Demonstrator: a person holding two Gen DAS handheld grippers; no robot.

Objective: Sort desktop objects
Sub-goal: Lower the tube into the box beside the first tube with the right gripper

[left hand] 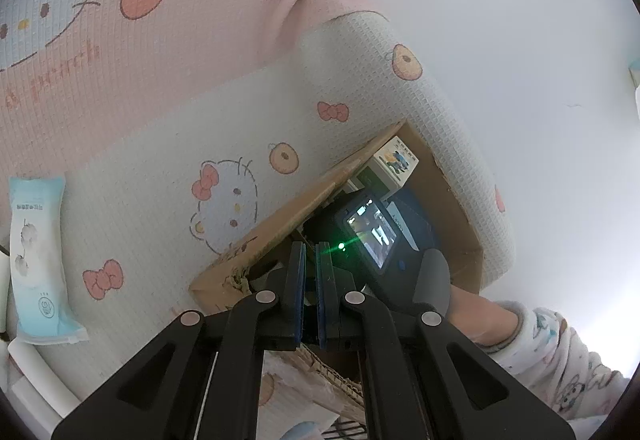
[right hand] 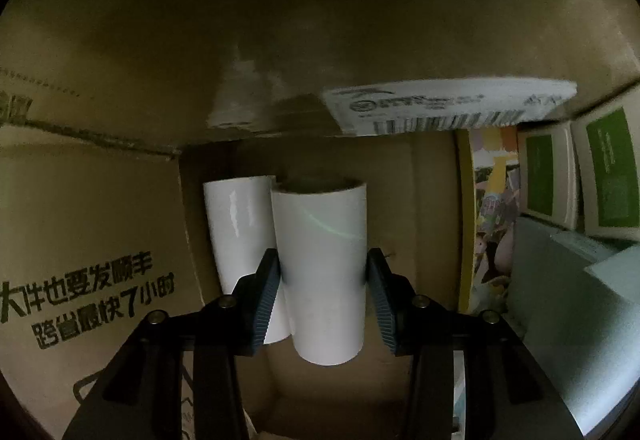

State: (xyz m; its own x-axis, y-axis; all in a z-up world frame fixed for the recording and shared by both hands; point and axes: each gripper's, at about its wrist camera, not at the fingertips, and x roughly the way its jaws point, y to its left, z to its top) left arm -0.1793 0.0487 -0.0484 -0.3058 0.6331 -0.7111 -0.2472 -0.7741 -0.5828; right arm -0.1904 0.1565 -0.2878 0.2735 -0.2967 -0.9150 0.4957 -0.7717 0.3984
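The right gripper (right hand: 322, 280) squeezes a white tube (right hand: 320, 272) in the cardboard box (right hand: 80, 240), another tube (right hand: 240, 232) at ten o'clock, while the left gripper (left hand: 311, 264) is pinched closed, empty.

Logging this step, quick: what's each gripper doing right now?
Left gripper: shut, holding nothing.
Right gripper: shut on a white tube inside the cardboard box.

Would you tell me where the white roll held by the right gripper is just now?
In the right wrist view, the white roll sits centre frame inside the cardboard box, between the right gripper pads, beside a second white roll on its left.
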